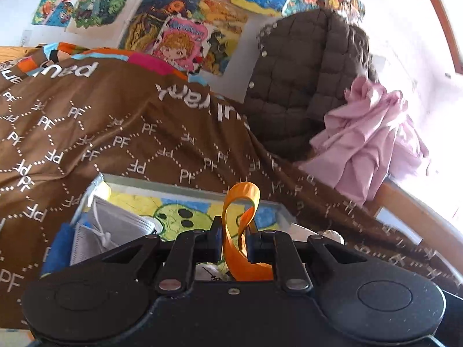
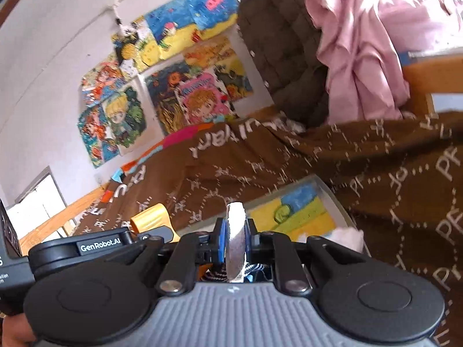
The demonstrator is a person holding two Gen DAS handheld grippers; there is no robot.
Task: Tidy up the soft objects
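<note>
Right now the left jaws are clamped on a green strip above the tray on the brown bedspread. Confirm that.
Not quite: the strip is orange, not green. The left wrist view shows the left gripper with its jaws clamped on that orange strip, above the tray lying on the brown bedspread. The rest stands.

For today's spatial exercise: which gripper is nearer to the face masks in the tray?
Left. The left gripper, shut on an orange band, hangs just beside the face masks. The right gripper sits over the tray's opposite end; no masks appear in its view.
</note>
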